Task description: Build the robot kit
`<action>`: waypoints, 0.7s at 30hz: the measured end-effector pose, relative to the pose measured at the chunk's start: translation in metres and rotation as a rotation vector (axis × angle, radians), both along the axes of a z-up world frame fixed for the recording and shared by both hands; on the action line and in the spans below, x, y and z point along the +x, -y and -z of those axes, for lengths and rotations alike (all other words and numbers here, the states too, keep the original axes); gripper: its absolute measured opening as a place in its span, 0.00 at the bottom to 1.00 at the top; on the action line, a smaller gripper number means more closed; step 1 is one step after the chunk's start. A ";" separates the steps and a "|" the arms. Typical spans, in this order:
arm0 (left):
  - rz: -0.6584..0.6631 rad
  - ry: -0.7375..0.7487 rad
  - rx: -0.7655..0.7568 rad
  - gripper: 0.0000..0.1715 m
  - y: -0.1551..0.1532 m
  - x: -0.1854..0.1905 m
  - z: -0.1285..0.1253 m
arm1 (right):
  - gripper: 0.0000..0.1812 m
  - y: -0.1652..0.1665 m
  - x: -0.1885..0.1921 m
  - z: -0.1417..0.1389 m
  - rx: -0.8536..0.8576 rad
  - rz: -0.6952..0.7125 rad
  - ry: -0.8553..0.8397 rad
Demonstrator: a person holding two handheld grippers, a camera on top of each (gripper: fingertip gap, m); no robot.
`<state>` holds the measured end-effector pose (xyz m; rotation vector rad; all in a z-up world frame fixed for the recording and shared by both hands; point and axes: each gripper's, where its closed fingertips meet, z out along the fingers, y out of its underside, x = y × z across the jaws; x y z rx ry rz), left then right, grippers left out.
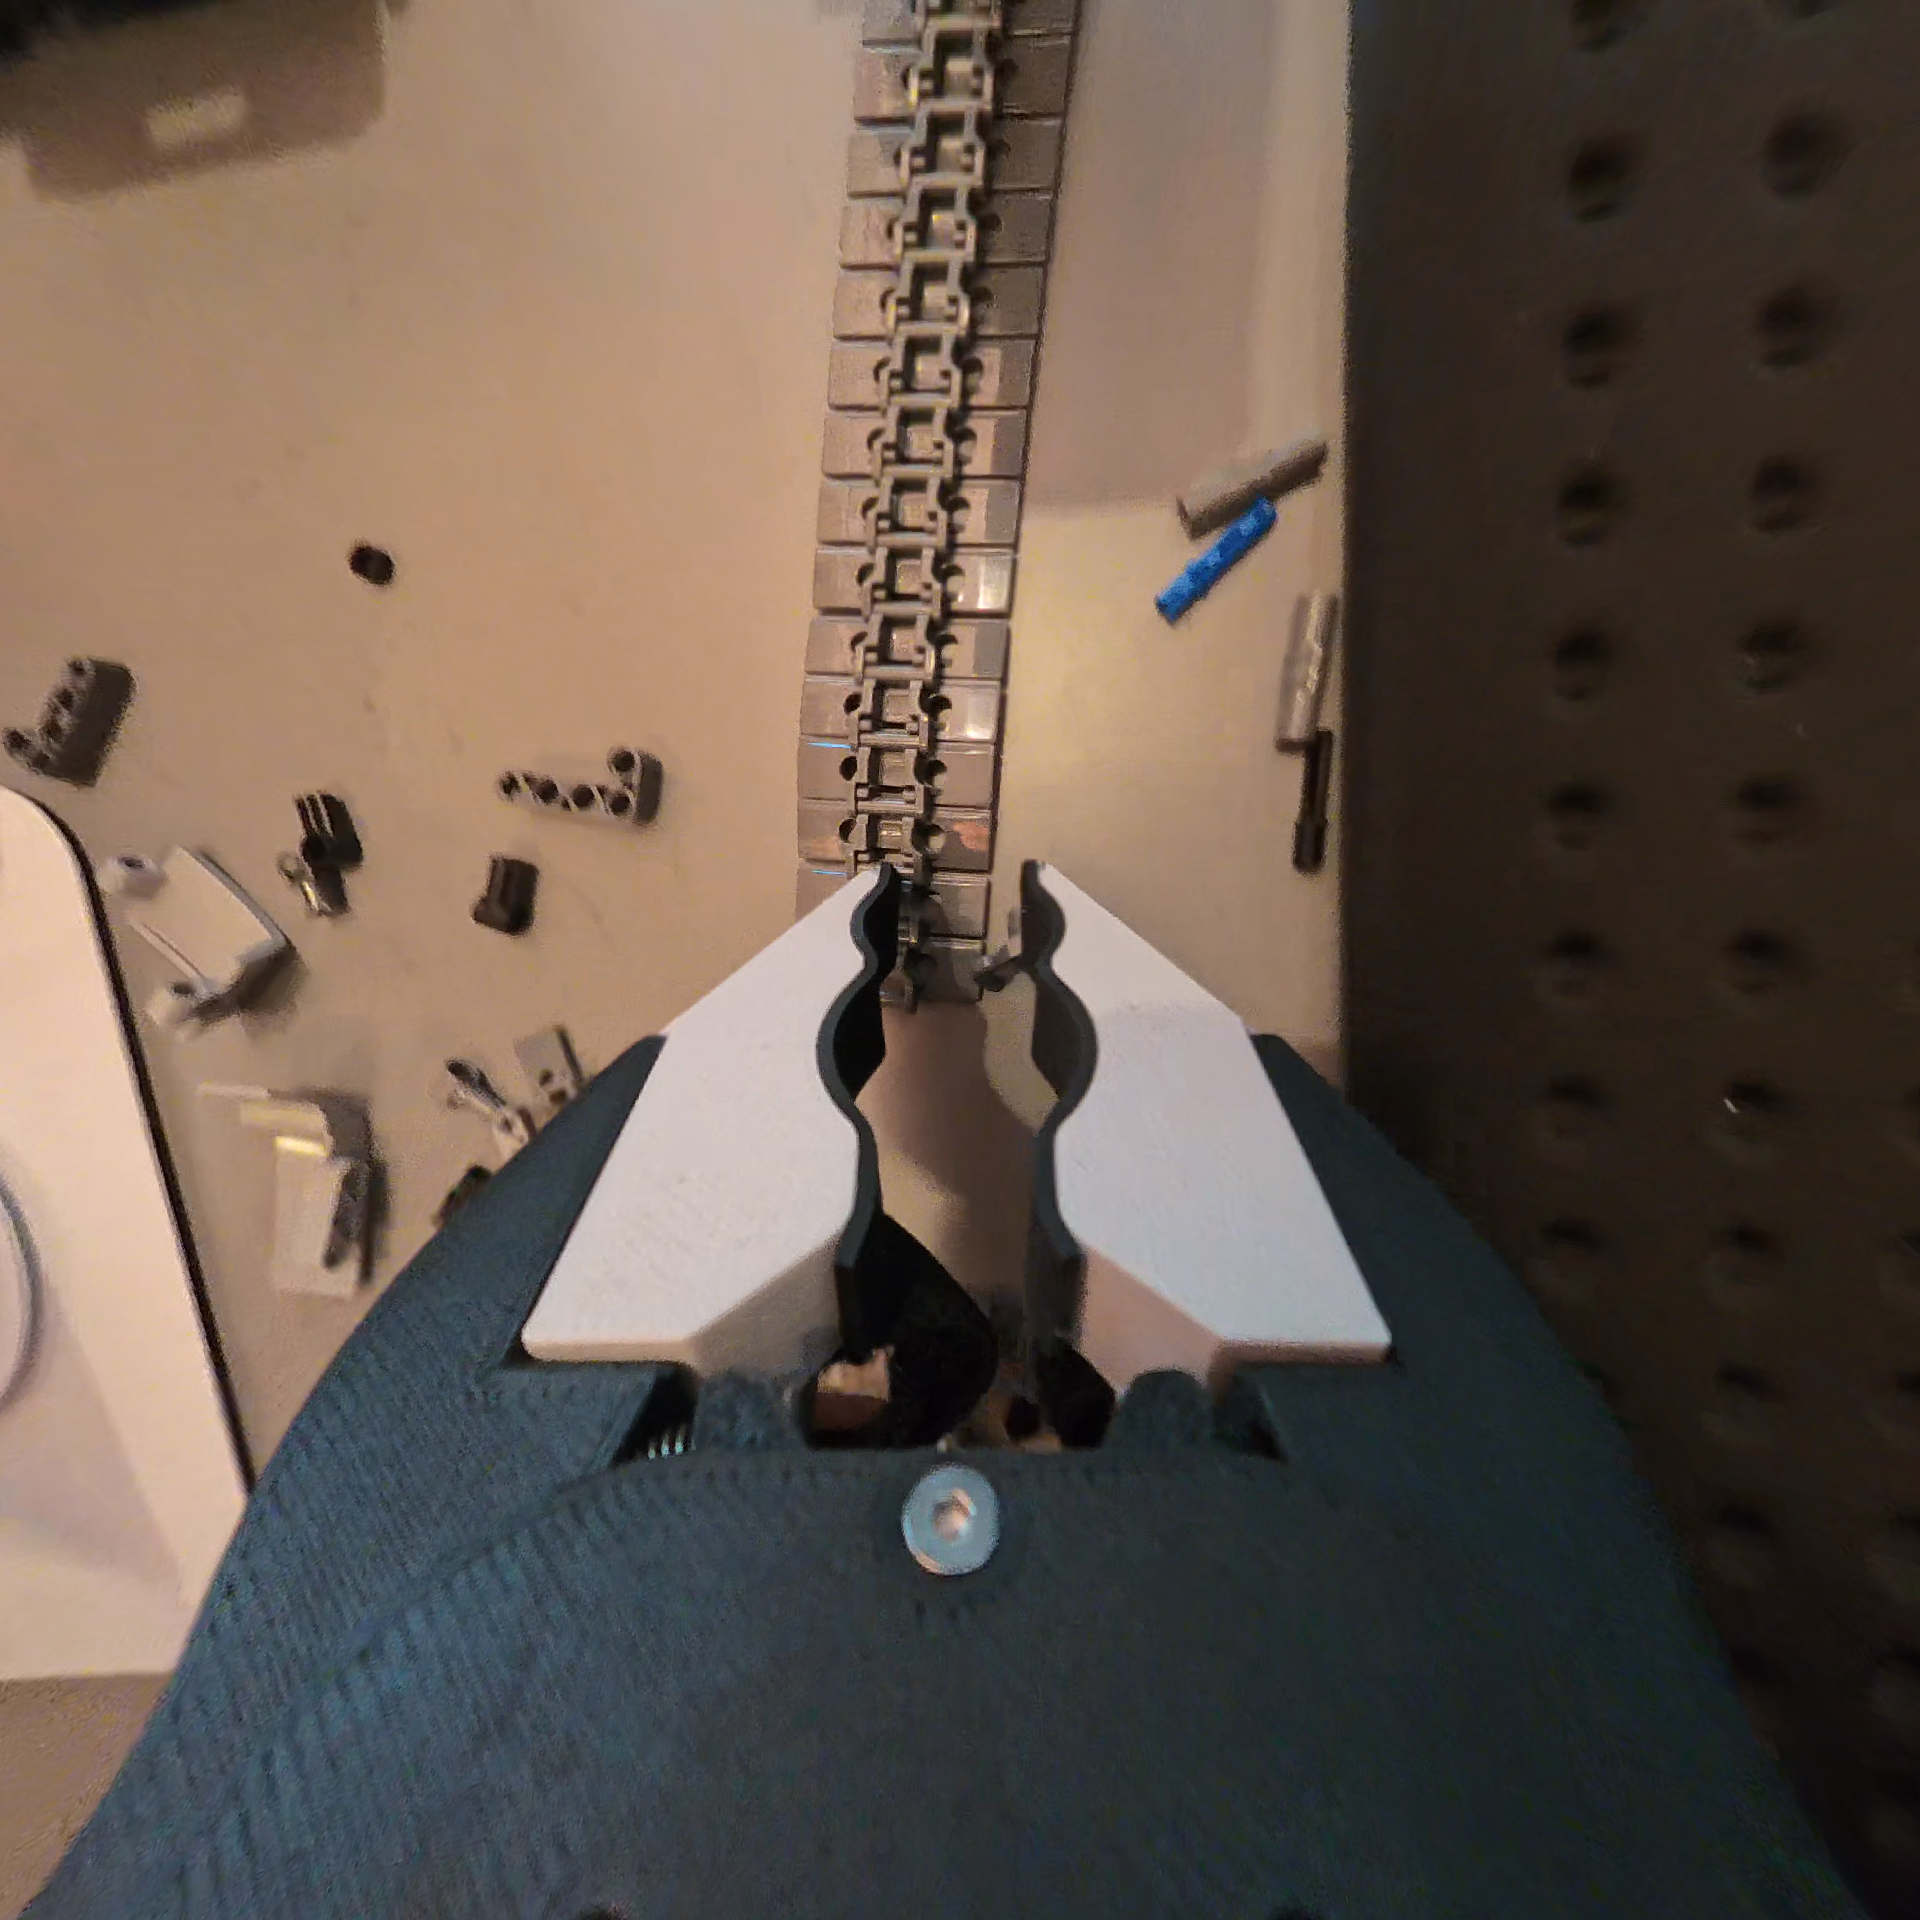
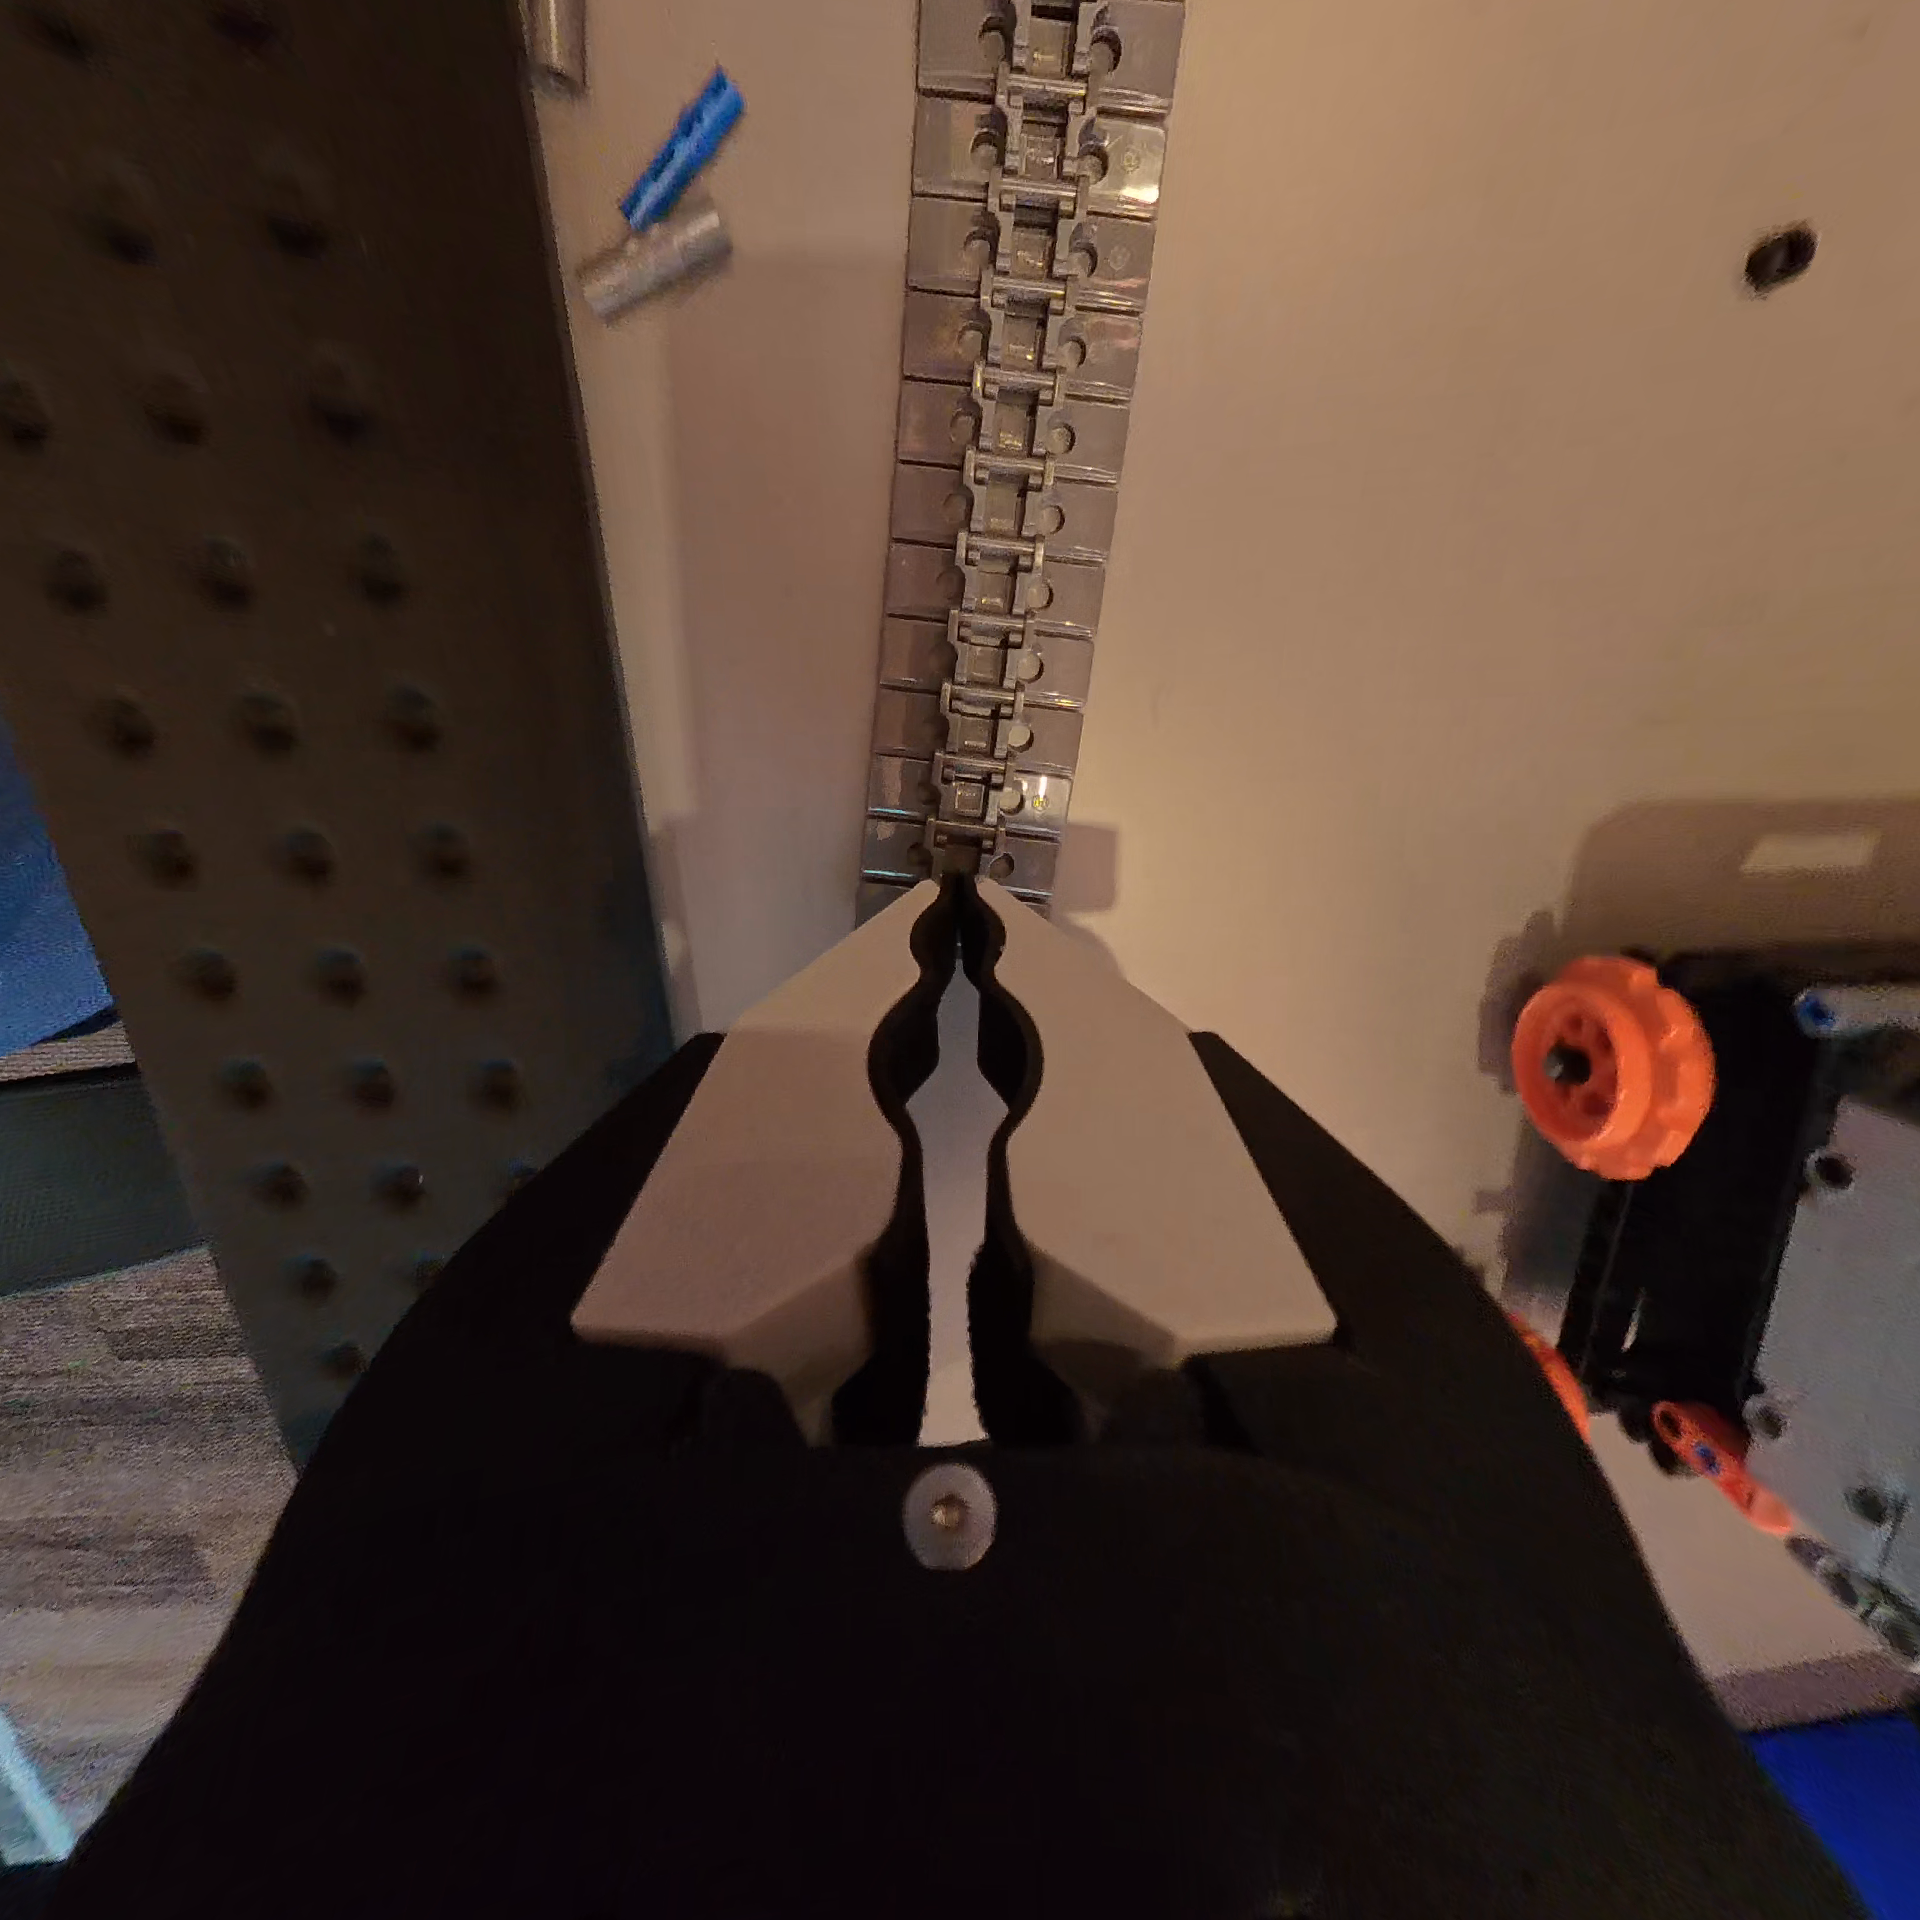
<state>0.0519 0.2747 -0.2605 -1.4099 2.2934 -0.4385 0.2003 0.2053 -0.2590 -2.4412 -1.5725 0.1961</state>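
left tongs (image 1: 961, 883) parted, astride near end of grey track-link chain (image 1: 930, 499) lying straight on table (image 1: 582, 436). right tongs (image 2: 958, 883) pinched together on chain's opposite end link. perforated black board (image 1: 1662, 727) beside chain.

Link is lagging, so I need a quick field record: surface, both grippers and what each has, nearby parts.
surface: pale tabletop
left gripper: partly open, fingertips astride one end of the grey track chain
right gripper: tips shut on the chain's end link
chain: lies straight between them
beside chain: blue pin, grey pin, dark perforated panel
left view: scattered black and grey pieces
right view: model with orange wheel
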 end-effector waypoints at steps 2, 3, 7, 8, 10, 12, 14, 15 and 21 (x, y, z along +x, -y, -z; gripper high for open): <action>-0.023 -0.025 -0.019 0.12 -0.002 -0.013 0.000 | 0.00 -0.007 -0.010 0.000 0.018 -0.023 -0.006; -0.042 -0.040 -0.020 0.12 -0.006 -0.020 0.001 | 0.00 -0.010 -0.017 0.000 0.019 -0.036 -0.016; -0.109 -0.043 -0.025 0.12 -0.020 -0.041 -0.003 | 0.01 -0.026 -0.027 -0.011 0.073 -0.081 -0.033; -0.112 -0.012 -0.037 0.13 -0.021 -0.041 -0.008 | 0.01 -0.033 -0.030 -0.022 0.103 -0.075 -0.067; -0.136 0.046 -0.042 0.12 -0.026 -0.042 -0.021 | 0.01 -0.049 -0.042 -0.044 0.169 -0.071 -0.151; -0.186 0.076 0.007 0.12 -0.042 -0.045 -0.028 | 0.02 -0.074 -0.061 -0.063 0.271 -0.047 -0.220; -0.221 0.083 0.024 0.11 -0.052 -0.049 -0.029 | 0.04 -0.092 -0.085 -0.068 0.311 -0.065 -0.271; -0.232 0.087 0.044 0.11 -0.056 -0.049 -0.028 | 0.03 -0.103 -0.097 -0.067 0.339 -0.085 -0.274; -0.277 0.132 0.087 0.11 -0.075 -0.039 -0.026 | 0.02 -0.149 -0.139 -0.027 0.295 -0.174 -0.264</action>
